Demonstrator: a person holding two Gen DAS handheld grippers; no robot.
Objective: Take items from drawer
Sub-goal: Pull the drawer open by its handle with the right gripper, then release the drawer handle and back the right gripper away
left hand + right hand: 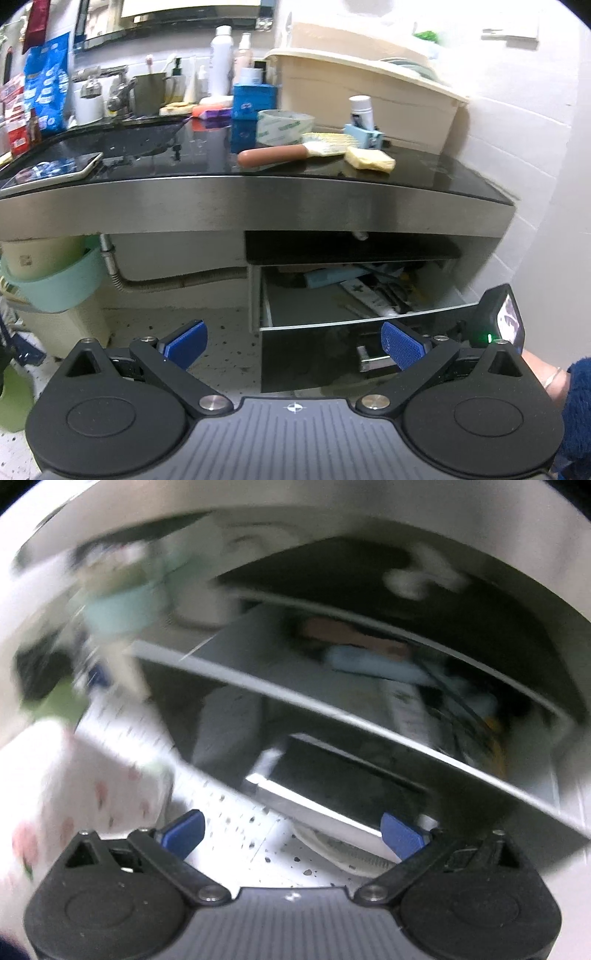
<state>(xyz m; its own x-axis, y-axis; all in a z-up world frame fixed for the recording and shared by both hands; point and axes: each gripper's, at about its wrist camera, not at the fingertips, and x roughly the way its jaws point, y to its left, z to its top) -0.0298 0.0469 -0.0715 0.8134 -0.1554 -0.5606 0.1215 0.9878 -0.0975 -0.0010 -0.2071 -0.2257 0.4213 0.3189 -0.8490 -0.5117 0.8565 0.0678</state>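
Both grippers, left [293, 341] and right [291, 830], were held wide open, ribbed blue pads bare. Glossy black fronted the drawer [332, 354], its steel handle [314, 805] squared.

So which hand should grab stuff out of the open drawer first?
Probably the right gripper: its open fingers sit close to the drawer, by the handle. The left gripper, open too, is farther back.

No legible text, green print on the tape roll [285, 126] too blurred to read
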